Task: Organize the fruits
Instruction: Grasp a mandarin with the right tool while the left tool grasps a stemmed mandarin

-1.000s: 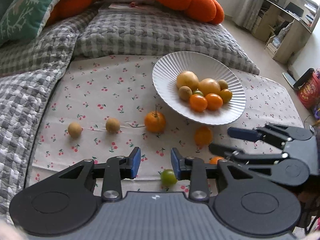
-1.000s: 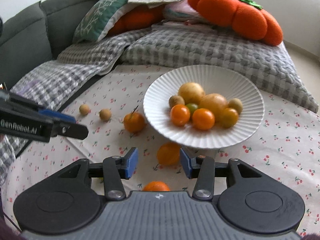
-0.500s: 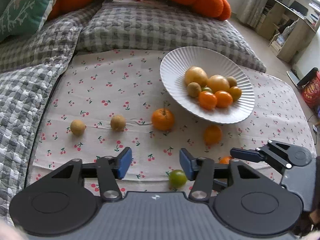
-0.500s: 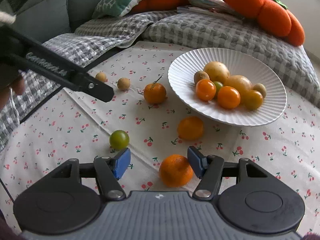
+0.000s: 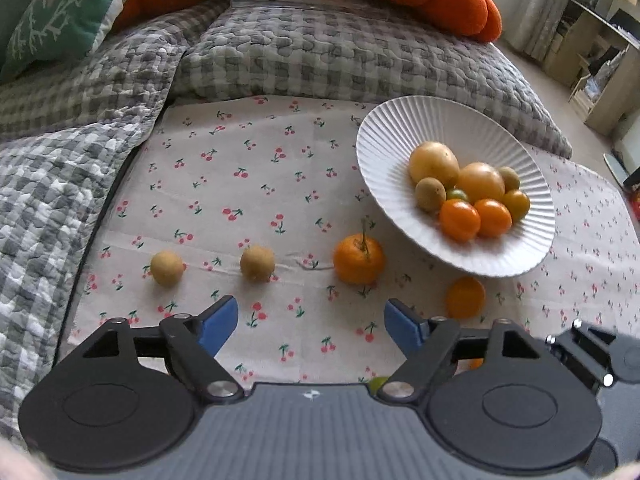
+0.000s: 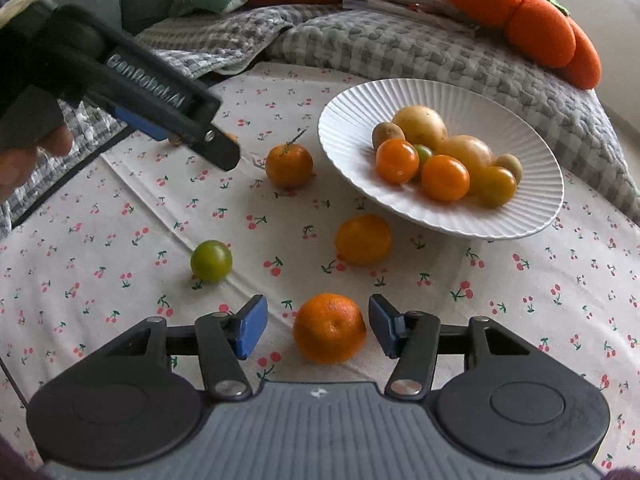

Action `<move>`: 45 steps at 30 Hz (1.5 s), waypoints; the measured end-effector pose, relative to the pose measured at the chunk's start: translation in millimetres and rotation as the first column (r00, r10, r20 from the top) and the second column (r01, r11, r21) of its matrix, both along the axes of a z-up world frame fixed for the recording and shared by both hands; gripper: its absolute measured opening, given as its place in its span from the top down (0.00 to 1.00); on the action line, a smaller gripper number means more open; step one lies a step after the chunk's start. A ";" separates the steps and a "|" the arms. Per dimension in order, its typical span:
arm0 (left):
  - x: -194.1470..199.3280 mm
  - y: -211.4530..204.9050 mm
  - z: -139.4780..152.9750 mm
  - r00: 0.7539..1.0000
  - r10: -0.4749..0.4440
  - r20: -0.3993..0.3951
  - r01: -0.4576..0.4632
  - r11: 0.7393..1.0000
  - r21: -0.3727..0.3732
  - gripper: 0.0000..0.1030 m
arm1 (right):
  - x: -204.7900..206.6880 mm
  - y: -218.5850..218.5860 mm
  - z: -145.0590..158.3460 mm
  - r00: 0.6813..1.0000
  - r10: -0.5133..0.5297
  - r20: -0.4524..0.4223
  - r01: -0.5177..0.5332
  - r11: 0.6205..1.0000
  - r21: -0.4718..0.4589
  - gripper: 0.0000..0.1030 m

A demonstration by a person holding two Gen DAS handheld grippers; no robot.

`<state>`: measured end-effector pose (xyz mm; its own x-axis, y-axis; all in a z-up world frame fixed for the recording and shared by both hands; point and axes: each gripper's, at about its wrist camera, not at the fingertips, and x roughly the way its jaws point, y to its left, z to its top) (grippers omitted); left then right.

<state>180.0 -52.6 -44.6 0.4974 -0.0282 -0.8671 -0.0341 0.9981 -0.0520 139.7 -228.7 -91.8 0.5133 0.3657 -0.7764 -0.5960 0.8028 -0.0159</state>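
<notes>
A white ribbed plate (image 6: 472, 96) (image 5: 404, 128) holds several yellow, orange and green fruits. Loose on the cherry-print cloth (image 6: 120, 248) lie a stemmed mandarin (image 6: 289, 165) (image 5: 359, 258), a second mandarin (image 6: 363, 240) (image 5: 465, 297), a third mandarin (image 6: 329, 328), a green tomato (image 6: 211, 261) and two small tan fruits (image 5: 257, 263) (image 5: 167, 268). My right gripper (image 6: 318, 330) is open with the third mandarin between its fingers, not squeezed. My left gripper (image 5: 311, 326) is open and empty over bare cloth; it shows in the right wrist view (image 6: 216, 146) above the cloth at left.
Grey checked quilts (image 5: 320, 52) border the cloth at the back and left. An orange pumpkin cushion (image 6: 520, 16) and a green pillow (image 5: 60, 12) lie behind. Shelves (image 5: 600, 56) stand at far right.
Both grippers opened wider. The left one moved forward, so the green tomato slid under its body. The right one pulled back and down, bringing the near mandarin between its fingers.
</notes>
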 end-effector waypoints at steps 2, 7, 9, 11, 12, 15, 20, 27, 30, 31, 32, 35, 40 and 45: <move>3.7 0.2 -2.9 1.000 0.010 0.007 -0.010 1.000 0.016 0.23 | 0.2 -1.1 -0.3 1.000 -0.008 0.009 0.008 1.000 -0.007 0.53; 11.4 -2.3 -7.0 1.000 0.017 0.021 -0.017 1.000 0.012 0.21 | 6.7 -5.3 -6.0 0.999 -0.051 -0.011 0.051 0.999 -0.008 0.57; 16.6 -8.5 -10.1 1.000 -0.003 0.027 0.002 1.000 0.030 0.21 | 7.3 -5.5 -6.9 0.998 -0.059 -0.014 0.059 0.998 -0.002 0.59; 21.9 -16.1 -15.3 0.999 -0.017 0.029 0.015 0.998 0.068 0.21 | 6.0 -3.2 -5.8 0.999 -0.052 -0.001 0.052 0.999 -0.008 0.66; 24.3 -19.7 -17.9 0.999 -0.026 0.032 0.024 0.996 0.084 0.22 | 4.9 -2.3 -5.1 0.999 -0.050 0.011 0.050 0.999 -0.012 0.66; 29.3 -26.6 -22.8 0.997 -0.065 0.042 0.061 0.993 0.098 0.25 | 3.2 -2.1 -3.4 0.998 -0.044 0.035 0.045 0.999 -0.015 0.67; 34.9 -34.8 -31.9 0.992 -0.118 0.050 0.113 0.988 0.101 0.42 | 7.9 -3.1 -2.1 0.998 -0.051 0.037 0.051 0.999 0.000 0.67; 34.5 -33.3 -37.5 0.988 -0.152 0.041 0.150 0.988 0.038 0.70 | 8.4 -2.1 0.8 0.997 -0.051 0.050 0.051 0.999 0.006 0.67; 33.0 -27.6 -34.3 0.992 -0.121 0.020 0.121 0.993 0.017 0.70 | 7.7 -3.8 3.9 0.997 -0.055 0.057 0.055 0.998 0.012 0.67; 31.9 -26.2 -32.6 0.993 -0.114 0.016 0.114 0.993 0.010 0.70 | 7.5 -4.3 4.9 0.997 -0.057 0.058 0.057 0.998 0.015 0.67; 30.1 -25.1 -30.4 0.994 -0.107 0.013 0.107 0.994 0.006 0.70 | 7.3 -4.6 5.8 0.997 -0.058 0.060 0.057 0.998 0.018 0.67; 25.0 -22.3 -25.5 0.997 -0.082 -0.014 0.082 0.996 -0.024 0.70 | 7.0 -4.2 7.0 0.996 -0.057 0.066 0.056 0.998 0.021 0.67; 12.4 -26.2 -17.1 0.995 -0.077 -0.059 0.074 0.996 -0.055 0.70 | 3.9 -0.9 7.1 0.997 -0.048 0.061 0.047 0.999 0.024 0.67; 4.0 -30.8 -6.2 0.994 -0.100 -0.054 0.096 0.994 -0.060 0.70 | 0.7 1.8 11.6 0.996 -0.016 0.083 0.015 1.000 0.017 0.68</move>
